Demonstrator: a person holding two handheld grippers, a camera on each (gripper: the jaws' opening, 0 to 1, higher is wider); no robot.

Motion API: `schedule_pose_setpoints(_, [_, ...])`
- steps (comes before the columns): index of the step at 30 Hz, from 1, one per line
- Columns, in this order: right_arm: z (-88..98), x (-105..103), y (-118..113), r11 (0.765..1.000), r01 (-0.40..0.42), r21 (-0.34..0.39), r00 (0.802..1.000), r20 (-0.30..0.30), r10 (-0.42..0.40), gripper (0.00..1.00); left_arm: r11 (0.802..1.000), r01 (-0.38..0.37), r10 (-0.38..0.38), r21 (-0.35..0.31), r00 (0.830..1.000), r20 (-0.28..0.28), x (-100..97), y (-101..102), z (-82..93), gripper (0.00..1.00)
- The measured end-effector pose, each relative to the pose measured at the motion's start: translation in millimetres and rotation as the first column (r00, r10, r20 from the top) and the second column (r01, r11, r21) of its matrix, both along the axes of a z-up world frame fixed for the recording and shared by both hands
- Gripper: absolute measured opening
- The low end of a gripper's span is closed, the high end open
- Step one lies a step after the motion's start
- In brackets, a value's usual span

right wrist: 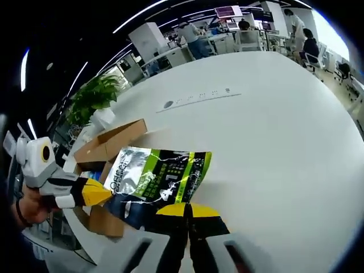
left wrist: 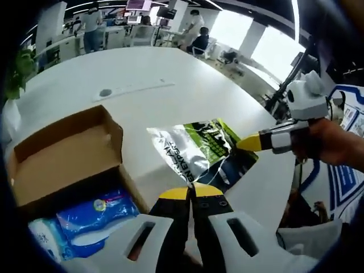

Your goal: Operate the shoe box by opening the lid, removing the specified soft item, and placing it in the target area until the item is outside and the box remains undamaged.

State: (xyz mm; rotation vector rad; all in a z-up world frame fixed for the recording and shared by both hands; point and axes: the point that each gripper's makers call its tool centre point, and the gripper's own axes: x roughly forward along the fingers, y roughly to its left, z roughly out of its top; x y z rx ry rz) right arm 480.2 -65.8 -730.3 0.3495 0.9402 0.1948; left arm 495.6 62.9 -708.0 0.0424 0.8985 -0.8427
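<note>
A soft foil packet (left wrist: 193, 148), silver, green and black with print, hangs in the air stretched between both grippers. My left gripper (left wrist: 191, 190) is shut on its near edge, and my right gripper (left wrist: 245, 143) comes in from the right, shut on the opposite corner. The open cardboard shoe box (left wrist: 62, 153) lies to the left with its lid flap folded back and blue packets (left wrist: 96, 216) inside. In the right gripper view my right gripper (right wrist: 187, 209) pinches the packet (right wrist: 159, 176), my left gripper (right wrist: 105, 195) holds its left corner, and the box (right wrist: 111, 139) sits behind.
The big white table (left wrist: 142, 68) stretches far beyond the box, with a round grommet (left wrist: 105, 92) and a long strip. A potted plant (right wrist: 94, 94) stands past the table's edge. A hand (left wrist: 330, 142) holds the right gripper. People and desks are far behind.
</note>
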Motion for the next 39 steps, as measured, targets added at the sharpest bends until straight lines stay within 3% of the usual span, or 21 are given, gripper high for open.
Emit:
schedule_pose_setpoints(16, [-21.8, 10.9, 0.0, 1.000, -0.023, 0.006, 0.999, -0.029, 0.023, 0.00, 0.998, 0.001, -0.001, 0.055, 1.000, -0.014, 5.9, -0.9, -19.0, 0.01])
schedule_pose_setpoints(22, [-27.1, 14.1, 2.9, 0.999, -0.031, 0.011, 0.999, -0.032, 0.032, 0.00, 0.985, 0.045, -0.047, 0.168, 0.999, 0.008, 1.6, 0.1, -32.2, 0.01])
schedule_pose_setpoints(39, [-43.2, 16.8, 6.3, 1.000, -0.023, 0.015, 0.999, -0.047, 0.024, 0.00, 0.978, 0.024, -0.024, 0.206, 1.000, -0.002, 4.2, 4.6, -39.3, 0.01])
